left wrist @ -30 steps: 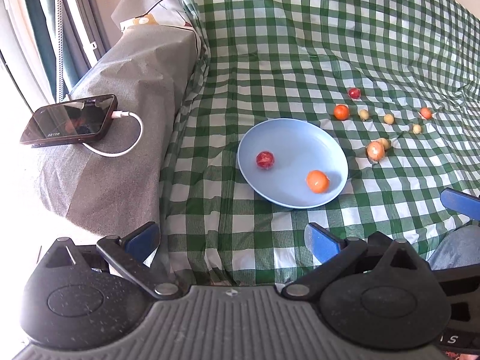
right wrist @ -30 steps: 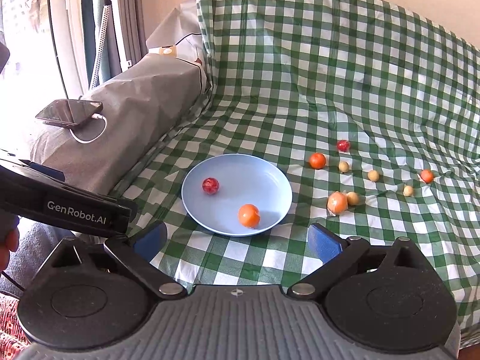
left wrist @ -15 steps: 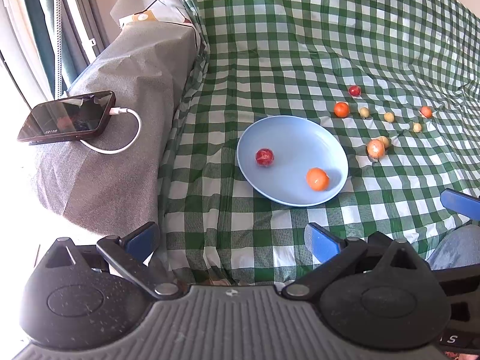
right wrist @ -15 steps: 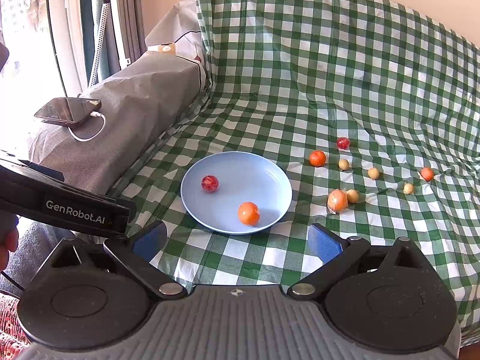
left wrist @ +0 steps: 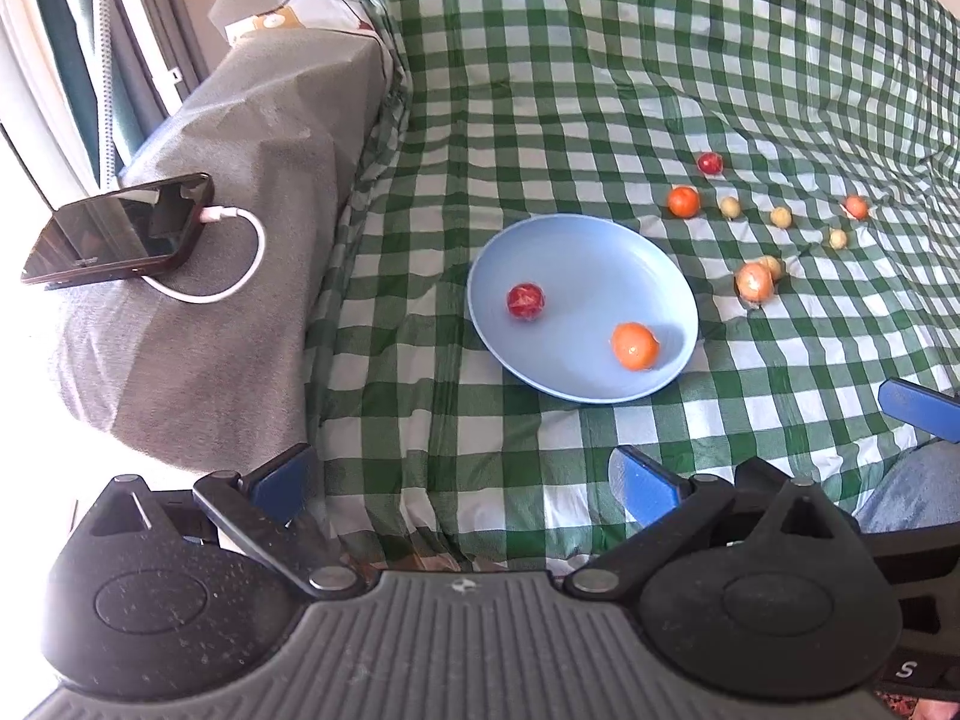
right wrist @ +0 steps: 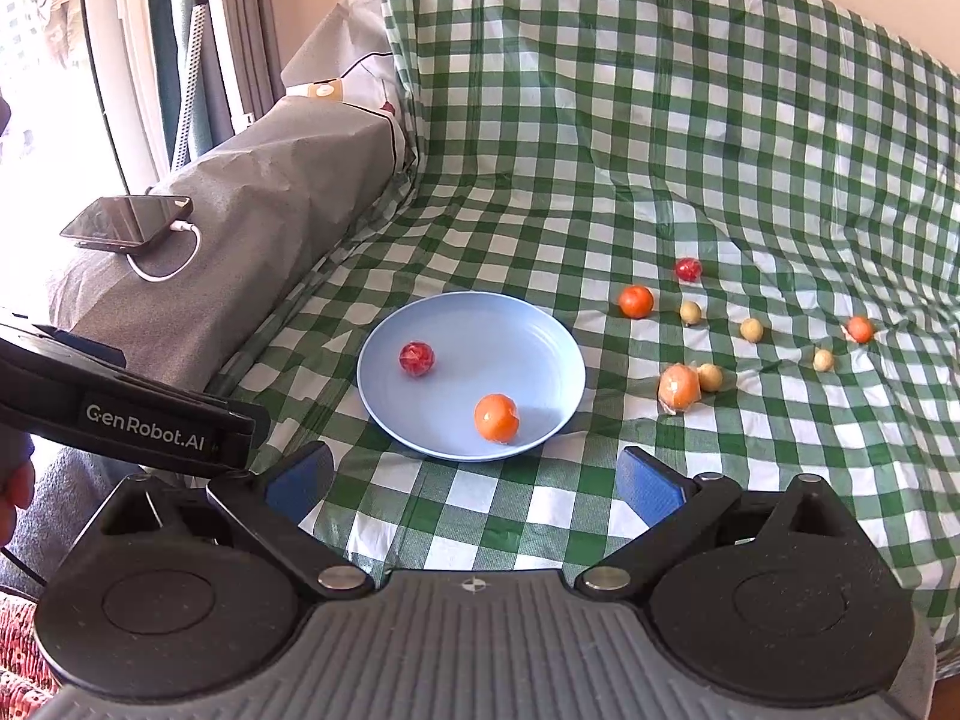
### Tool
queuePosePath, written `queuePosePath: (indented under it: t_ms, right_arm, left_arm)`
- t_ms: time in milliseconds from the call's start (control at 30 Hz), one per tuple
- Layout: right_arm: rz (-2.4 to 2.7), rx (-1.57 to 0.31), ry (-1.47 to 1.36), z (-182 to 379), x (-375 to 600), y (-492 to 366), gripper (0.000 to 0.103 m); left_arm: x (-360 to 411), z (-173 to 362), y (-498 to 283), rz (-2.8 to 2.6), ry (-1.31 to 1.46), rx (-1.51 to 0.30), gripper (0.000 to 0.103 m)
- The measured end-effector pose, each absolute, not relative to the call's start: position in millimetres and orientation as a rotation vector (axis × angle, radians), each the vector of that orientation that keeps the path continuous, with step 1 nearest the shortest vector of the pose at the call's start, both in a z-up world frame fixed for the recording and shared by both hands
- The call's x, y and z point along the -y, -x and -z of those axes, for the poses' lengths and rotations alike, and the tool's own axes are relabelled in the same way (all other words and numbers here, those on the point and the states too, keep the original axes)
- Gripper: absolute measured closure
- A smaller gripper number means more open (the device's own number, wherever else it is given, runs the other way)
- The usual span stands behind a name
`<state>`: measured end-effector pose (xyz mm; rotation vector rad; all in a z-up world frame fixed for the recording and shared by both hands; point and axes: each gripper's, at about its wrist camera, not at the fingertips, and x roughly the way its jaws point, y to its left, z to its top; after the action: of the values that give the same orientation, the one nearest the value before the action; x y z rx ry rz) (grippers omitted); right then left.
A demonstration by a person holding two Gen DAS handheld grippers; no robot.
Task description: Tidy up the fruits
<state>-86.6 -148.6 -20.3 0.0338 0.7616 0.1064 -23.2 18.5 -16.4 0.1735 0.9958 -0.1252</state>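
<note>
A light blue plate lies on the green checked cloth. It holds a red fruit and an orange fruit. Several small fruits lie loose on the cloth right of the plate: a wrapped orange one, an orange one, a red one and pale yellow ones. My left gripper is open and empty, short of the plate. My right gripper is open and empty too, just before the plate's near rim.
A grey covered armrest rises left of the cloth with a phone and white cable on it. The left gripper's body crosses the right wrist view at the left. Curtains hang at the far left.
The left wrist view has shifted slightly, so the plate sits a little higher in it. Both grippers stay open; no fruit has moved.
</note>
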Motion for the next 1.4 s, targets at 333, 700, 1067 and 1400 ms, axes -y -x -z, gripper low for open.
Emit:
queuePosePath:
  t_ms: [333,700,1067,1400]
  right_arm:
    - [0.019,-0.768,-0.151,34.8,197.4,72.9,0.002]
    - [0.370,-0.682,-0.167,72.4,347.0,11.5,0.002]
    - [0.469,-0.716,-0.221,168.3,471.1,-106.7,0.002]
    - [0.439,-0.750,-0.180,210.8,485.3,-150.6,0.005]
  left_arm:
    - [18.0,21.0,-6.2,0.152,-0.205,-1.018,0.000]
    - [143.7,33.0,-101.8,0.309,-0.224,-0.970,0.000]
    - [278.5,119.1,-230.8,0.399,-0.234,-1.066,0.001]
    - [310.2,150.1,-268.7,0.241,-0.192,-1.068,0.006]
